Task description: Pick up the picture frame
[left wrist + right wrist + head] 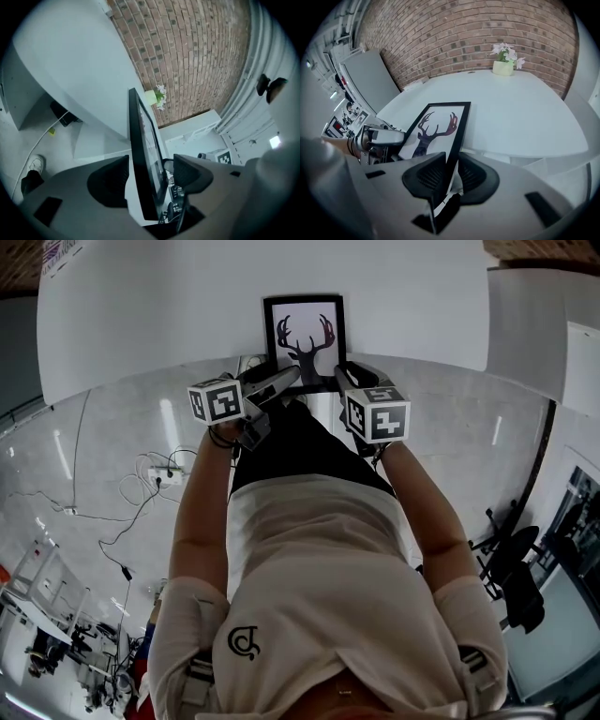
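Observation:
The picture frame [304,338], black-rimmed with a deer-antler print, is at the near edge of the white table [169,315]. My right gripper [451,176] is shut on the frame's [436,126] near right corner, a pad pressed on each face. My left gripper [149,176] straddles the frame [138,140], which shows edge-on between the jaws. Both its pads stand clear of it, so it is open. In the head view the left gripper [274,385] and right gripper [352,381] sit at the frame's bottom corners. Whether the frame still rests on the table I cannot tell.
A small pot of flowers [504,65] stands at the table's far side by the brick wall [454,33]. A second white table [530,324] is to the right. Cables [150,474] lie on the floor at the left, and a dark chair [516,568] stands at the right.

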The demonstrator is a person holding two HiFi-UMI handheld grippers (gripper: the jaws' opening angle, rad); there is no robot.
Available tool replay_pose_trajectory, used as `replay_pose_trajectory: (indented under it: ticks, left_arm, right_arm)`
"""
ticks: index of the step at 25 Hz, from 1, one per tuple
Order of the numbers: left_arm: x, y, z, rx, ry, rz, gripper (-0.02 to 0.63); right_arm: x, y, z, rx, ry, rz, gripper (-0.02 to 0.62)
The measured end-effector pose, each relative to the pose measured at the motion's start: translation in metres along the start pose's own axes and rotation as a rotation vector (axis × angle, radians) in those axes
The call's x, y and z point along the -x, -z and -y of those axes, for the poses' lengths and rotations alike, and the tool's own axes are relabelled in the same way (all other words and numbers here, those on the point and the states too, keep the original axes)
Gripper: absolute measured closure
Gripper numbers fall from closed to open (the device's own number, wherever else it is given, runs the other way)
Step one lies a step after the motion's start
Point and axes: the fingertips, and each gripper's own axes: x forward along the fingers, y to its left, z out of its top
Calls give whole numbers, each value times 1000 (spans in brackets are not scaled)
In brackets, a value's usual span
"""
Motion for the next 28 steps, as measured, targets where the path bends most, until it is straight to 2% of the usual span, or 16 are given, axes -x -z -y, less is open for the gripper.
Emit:
replay_pose_trajectory:
  ticks: [4, 10, 12, 16, 20, 25, 28]
  left_arm:
    - [-18, 10, 10, 71, 84, -30, 331]
    - [-30, 18, 10, 114, 110, -38, 515]
    - [-31, 17, 12, 124, 124, -30, 555]
    - [-30, 15, 15, 131, 132, -13, 563]
    - [-26, 7, 15, 81, 103, 22, 575]
    - [-23, 5, 38, 58, 135, 34, 583]
    - [-18, -5, 51, 32, 118, 66, 583]
  right_arm:
    - [0, 0, 0, -5, -12, -6, 505]
    - [0, 1, -1, -14, -20, -7, 505]
    - [0, 1, -1, -11, -19, -7, 505]
    - [-1, 0, 0, 10, -12, -4, 503]
    - [-1, -2, -1, 33, -7, 2, 499]
    - [9, -10, -2, 12, -26, 45, 472]
    - [23, -22, -4, -7, -39, 86, 482]
